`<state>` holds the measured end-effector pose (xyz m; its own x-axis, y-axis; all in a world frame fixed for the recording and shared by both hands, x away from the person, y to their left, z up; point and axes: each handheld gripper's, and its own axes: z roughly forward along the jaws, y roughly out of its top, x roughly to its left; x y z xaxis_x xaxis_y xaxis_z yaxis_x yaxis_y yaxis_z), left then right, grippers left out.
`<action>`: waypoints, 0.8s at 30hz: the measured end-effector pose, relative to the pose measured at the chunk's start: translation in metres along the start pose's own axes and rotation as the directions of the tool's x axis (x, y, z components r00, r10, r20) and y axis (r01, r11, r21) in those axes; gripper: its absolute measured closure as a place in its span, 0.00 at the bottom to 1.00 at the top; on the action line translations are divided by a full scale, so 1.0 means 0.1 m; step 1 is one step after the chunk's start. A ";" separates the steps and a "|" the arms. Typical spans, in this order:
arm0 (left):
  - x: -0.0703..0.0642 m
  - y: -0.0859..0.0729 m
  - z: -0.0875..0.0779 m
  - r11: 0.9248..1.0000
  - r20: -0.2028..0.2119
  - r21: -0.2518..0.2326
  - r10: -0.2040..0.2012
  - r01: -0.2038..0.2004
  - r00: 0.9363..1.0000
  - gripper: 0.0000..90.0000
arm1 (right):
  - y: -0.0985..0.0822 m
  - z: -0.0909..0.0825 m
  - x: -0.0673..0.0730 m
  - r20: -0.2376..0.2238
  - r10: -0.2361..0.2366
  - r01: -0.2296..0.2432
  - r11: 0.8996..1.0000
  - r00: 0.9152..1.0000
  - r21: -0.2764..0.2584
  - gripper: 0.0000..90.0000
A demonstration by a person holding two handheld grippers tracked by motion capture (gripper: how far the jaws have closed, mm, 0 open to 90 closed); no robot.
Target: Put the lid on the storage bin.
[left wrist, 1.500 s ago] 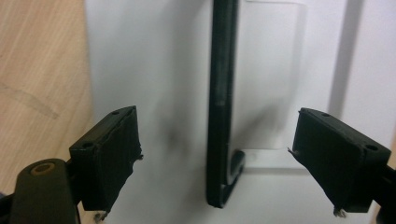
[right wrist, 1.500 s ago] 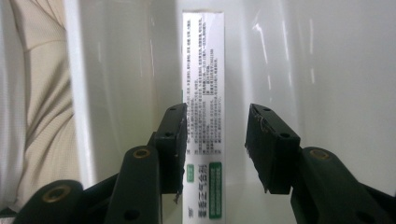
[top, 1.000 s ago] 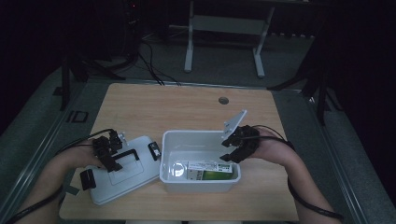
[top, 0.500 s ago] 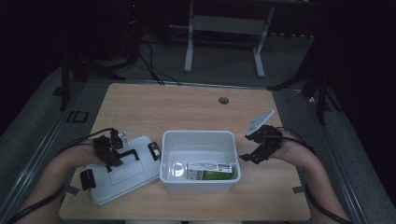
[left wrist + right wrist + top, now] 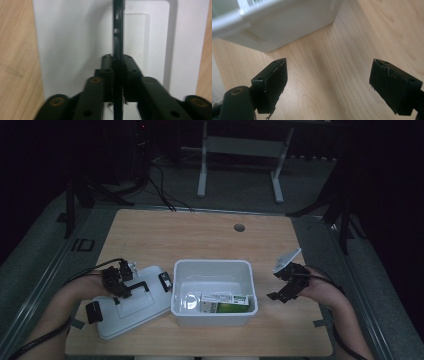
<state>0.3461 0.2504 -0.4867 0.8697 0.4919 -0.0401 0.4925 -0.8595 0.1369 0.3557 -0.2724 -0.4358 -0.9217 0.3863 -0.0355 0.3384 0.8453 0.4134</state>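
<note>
High view: you are working at a wooden table (image 5: 200,235) with a white bin (image 5: 214,292) sitting low centre and its lid (image 5: 131,305) lying flat at lower left, just beside the bin's left wall. A green-and-white box (image 5: 226,303) is lying inside the bin against the near wall.

Left gripper view is giving you what the high view is not: the left gripper (image 5: 117,75) is closing on the lid's black handle (image 5: 117,30), the bar running straight up between the jaws, pads pressing it from both sides. The jaws have just been closing, with the handle between them. White lid is lying behind the jaws, with wood showing at both frame edges.

Right gripper view is showing the right gripper (image 5: 328,87) spread wide over bare wood, nothing between the jaws, which have just been opening. The bin's outer wall is sitting in the upper left of that frame, well clear of the pads.

Pose: your left forearm is coming in from the lower left, the hand over the lid's upper part. Your right forearm is coming in from the lower right, with the right gripper at centre right of the high view, near the bin's right wall but apart from it.
</note>
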 end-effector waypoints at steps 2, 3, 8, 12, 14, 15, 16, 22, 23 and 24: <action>0.01 0.00 0.00 1.000 0.012 -0.003 -0.005 0.006 1.000 0.91 | -0.06 0.06 0.00 -0.003 0.007 -0.007 1.000 1.000 0.011 0.16; 0.01 0.00 0.00 1.000 0.016 -0.003 -0.010 0.010 1.000 0.92 | -0.08 0.08 0.00 -0.002 0.004 -0.004 1.000 1.000 0.013 0.16; 0.01 0.00 -0.01 1.000 0.034 -0.008 -0.014 0.015 0.999 0.93 | -0.20 0.23 -0.02 -0.002 0.023 -0.023 1.000 1.000 0.018 0.17; 0.02 -0.01 -0.01 1.000 0.043 -0.003 -0.030 0.030 0.999 0.93 | -0.28 0.35 -0.02 -0.018 0.045 -0.044 0.998 0.999 0.035 0.17; 0.03 -0.02 -0.03 0.999 0.043 -0.002 -0.036 0.036 0.998 0.93 | -0.30 0.37 -0.02 -0.019 0.041 -0.041 0.998 0.999 0.041 0.17; 0.03 -0.03 -0.05 0.999 0.043 -0.002 -0.041 0.041 0.998 0.93 | -0.31 0.38 -0.01 -0.019 0.046 -0.045 0.998 0.999 0.045 0.17; 0.04 -0.04 -0.07 0.999 0.041 0.001 -0.041 0.041 0.998 0.93 | -0.31 0.39 -0.01 -0.019 0.043 -0.042 0.998 0.999 0.046 0.17; 0.03 -0.12 -0.29 0.999 0.030 -0.021 -0.039 0.040 0.999 0.93 | -0.33 0.38 0.00 -0.022 0.039 -0.038 0.998 0.999 0.044 0.17; 0.03 -0.14 -0.35 0.999 0.023 -0.024 -0.039 0.040 0.999 0.93 | -0.33 0.38 0.01 -0.023 0.037 -0.036 0.998 0.999 0.047 0.17; 0.03 -0.14 -0.35 0.999 0.023 -0.024 -0.039 0.040 0.999 0.93 | -0.33 0.38 0.01 -0.023 0.037 -0.036 0.998 0.999 0.047 0.17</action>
<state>0.3404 0.2684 -0.4544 0.8501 0.5221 -0.0685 0.5260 -0.8355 0.1591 0.3513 -0.2856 -0.4838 -0.9128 0.4083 0.0011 0.3795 0.8475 0.3711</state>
